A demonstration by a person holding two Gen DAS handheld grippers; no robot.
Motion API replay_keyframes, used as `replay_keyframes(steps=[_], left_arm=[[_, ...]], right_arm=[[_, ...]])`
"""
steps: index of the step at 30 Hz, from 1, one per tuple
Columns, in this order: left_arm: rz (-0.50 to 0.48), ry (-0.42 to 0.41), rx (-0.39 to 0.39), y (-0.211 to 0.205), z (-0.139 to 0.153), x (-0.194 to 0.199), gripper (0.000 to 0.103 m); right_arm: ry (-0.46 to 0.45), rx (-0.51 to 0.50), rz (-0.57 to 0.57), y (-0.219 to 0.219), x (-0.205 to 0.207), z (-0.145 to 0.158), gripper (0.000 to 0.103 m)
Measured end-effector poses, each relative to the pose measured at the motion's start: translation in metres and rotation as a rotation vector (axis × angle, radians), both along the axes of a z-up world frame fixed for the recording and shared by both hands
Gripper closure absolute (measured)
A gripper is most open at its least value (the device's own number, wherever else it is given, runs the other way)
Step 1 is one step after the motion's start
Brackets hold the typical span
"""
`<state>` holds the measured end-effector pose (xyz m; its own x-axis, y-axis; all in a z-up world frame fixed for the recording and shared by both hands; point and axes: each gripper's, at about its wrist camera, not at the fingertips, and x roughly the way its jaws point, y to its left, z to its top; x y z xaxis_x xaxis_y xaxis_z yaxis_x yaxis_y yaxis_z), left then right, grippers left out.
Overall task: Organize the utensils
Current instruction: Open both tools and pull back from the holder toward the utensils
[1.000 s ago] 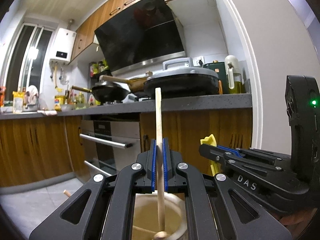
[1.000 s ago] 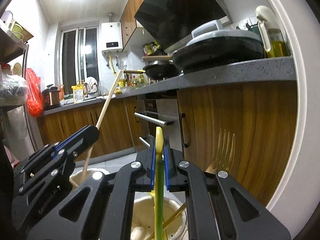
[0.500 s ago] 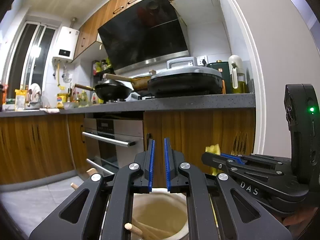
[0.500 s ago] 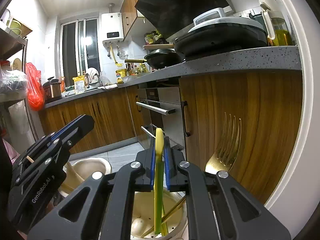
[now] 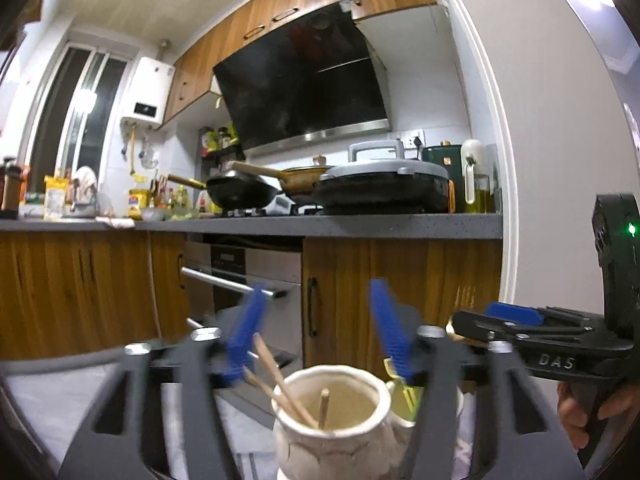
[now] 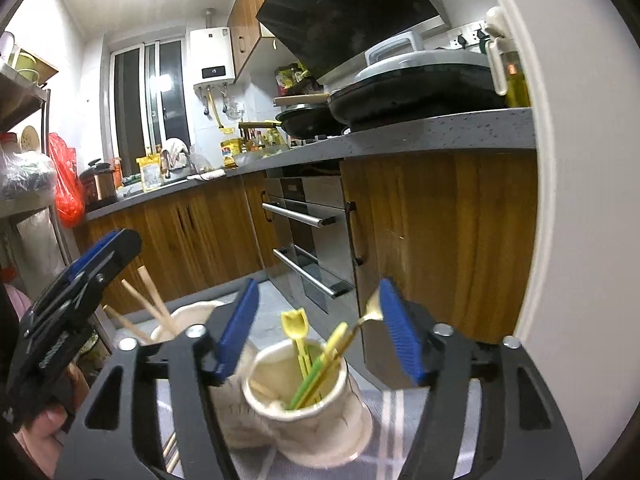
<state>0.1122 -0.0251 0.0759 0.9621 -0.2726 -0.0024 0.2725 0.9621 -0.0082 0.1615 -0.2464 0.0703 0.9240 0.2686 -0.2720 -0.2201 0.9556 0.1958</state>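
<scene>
Cream ceramic holders take the load: wooden chopsticks (image 5: 276, 376) in the left pot (image 5: 332, 436), yellow-green cutlery (image 6: 316, 364) in the right pot (image 6: 308, 428), both tools — left tool (image 5: 318, 328), right tool (image 6: 318, 330) — opening empty; next, seemingly, another utensil.

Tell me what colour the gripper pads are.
Blue pads, clearest in the right wrist view.

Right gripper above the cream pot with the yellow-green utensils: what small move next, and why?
Probably lift the right gripper clear. Its jaws are opening with nothing pressed between them, and the yellow-green plastic utensils already stand in the cream ceramic pot, so nothing is left to release.
</scene>
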Motion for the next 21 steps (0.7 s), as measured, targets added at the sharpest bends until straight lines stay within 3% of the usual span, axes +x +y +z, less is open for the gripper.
replay_keyframes(steps=[2, 3, 5, 9, 15, 21], left_arm=[[0.010, 0.010, -0.013, 0.004, 0.000, -0.007, 0.034], [0.015, 0.013, -0.019, 0.006, 0.000, -0.011, 0.026], [0.023, 0.021, -0.026, 0.010, -0.001, -0.019, 0.023], [0.008, 0.035, -0.052, 0.018, -0.001, -0.039, 0.011], [0.037, -0.002, -0.040, 0.022, -0.005, -0.074, 0.005], [0.043, 0.030, -0.013, 0.024, -0.015, -0.090, 0.005]], right_arm=[[0.002, 0.020, -0.008, -0.005, -0.008, 0.001, 0.018], [0.002, 0.028, -0.012, -0.007, -0.013, 0.001, 0.015], [-0.002, 0.041, -0.022, -0.010, -0.024, -0.001, 0.007], [0.020, 0.041, -0.035, -0.011, -0.033, -0.007, 0.005], [0.059, 0.038, -0.047, -0.006, -0.044, -0.021, 0.005], [0.071, 0.019, -0.069, 0.001, -0.054, -0.027, 0.005]])
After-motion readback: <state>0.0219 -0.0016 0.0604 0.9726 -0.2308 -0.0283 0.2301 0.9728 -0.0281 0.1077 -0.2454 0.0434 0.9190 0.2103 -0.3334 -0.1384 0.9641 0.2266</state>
